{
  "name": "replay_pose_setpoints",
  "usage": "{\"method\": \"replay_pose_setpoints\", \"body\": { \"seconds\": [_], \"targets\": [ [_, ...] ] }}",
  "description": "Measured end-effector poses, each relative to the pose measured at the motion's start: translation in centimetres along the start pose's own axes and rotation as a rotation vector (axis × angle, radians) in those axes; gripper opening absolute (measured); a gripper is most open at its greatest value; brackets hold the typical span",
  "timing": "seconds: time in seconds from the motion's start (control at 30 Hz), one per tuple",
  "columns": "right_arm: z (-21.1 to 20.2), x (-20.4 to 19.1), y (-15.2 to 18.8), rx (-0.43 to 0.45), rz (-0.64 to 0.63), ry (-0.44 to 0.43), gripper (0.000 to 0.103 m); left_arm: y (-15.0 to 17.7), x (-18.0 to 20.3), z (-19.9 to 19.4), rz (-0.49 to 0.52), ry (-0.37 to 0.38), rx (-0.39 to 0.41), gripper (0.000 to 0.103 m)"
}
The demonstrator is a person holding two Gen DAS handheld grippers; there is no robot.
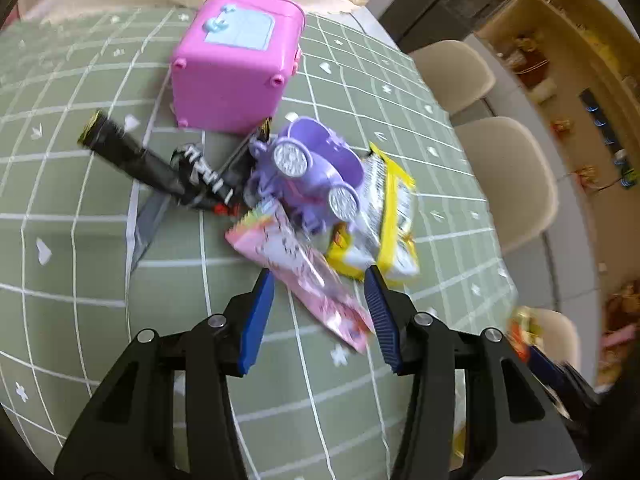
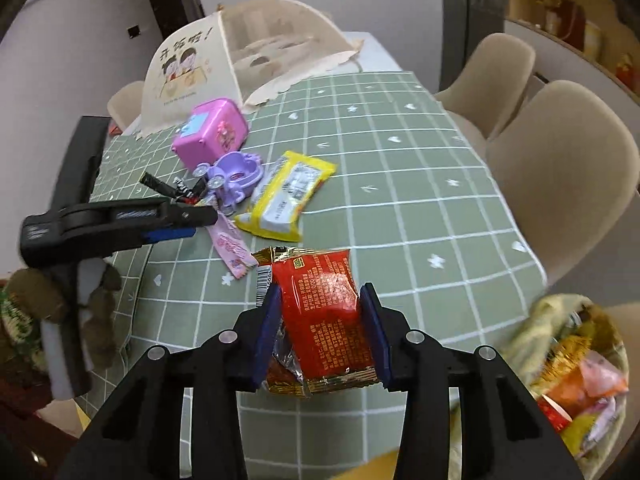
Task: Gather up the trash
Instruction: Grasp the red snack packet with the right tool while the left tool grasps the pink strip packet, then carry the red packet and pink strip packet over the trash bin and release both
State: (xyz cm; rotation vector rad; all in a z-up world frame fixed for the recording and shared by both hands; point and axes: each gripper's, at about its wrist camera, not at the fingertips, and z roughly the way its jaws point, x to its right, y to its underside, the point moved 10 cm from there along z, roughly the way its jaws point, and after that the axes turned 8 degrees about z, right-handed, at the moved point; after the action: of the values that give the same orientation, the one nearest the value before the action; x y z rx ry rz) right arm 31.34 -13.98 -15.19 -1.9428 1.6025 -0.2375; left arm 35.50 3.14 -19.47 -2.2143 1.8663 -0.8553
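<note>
Two grippers work over a table [image 2: 400,168] spread with a green checked cloth. The right gripper [image 2: 322,292] has its blue pads pressed on both sides of a red snack wrapper [image 2: 324,312] with gold edges, which it holds clear of the cloth. To its lower right sits a yellowish bag [image 2: 560,320] with bright wrappers inside, at the edge of the right wrist view. The left gripper [image 1: 318,276] hangs with its jaws about half open astride a pink wrapper [image 1: 308,276] that lies flat on the cloth; the pads do not press on it. Just beyond the pink wrapper lies a yellow and white wrapper [image 1: 384,220], touching a purple toy carriage [image 1: 308,172] with silver wheels. Left of the toy lies a black wrapper [image 1: 160,164] with white lettering, and behind it stands a pink plastic box [image 1: 236,64] with a pale blue panel on top. Seen from the right wrist, a cream folding food cover [image 2: 256,52] with a cartoon print stands at the far end of the table, and beige chairs [image 2: 560,168] line its right side.
</note>
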Motion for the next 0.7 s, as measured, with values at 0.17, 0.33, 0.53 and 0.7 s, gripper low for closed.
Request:
{"method": "replay_pose_setpoints", "body": {
  "seconds": [0.17,0.33,0.53,0.7],
  "targets": [
    [-1.2,1.8,1.2,0.01,0.042,0.013,0.038,0.2,-0.1,1.4,0.027,-0.086,-0.012,0.041],
    [-2.8,2.3,1.7,0.036,0.065,-0.011,0.038,1.4,0.2,0.5,0.058,-0.079,-0.025,0.008],
    [-5.1,2.2,2.2,0.083,0.047,-0.051,0.038,2.4,2.4,-4.3,0.118,-0.074,0.057,0.007],
    [-7.7,3.1,3.0,0.133,0.034,-0.07,0.038,4.0,5.0,-8.6,0.142,0.0,0.122,0.007]
  ]
}}
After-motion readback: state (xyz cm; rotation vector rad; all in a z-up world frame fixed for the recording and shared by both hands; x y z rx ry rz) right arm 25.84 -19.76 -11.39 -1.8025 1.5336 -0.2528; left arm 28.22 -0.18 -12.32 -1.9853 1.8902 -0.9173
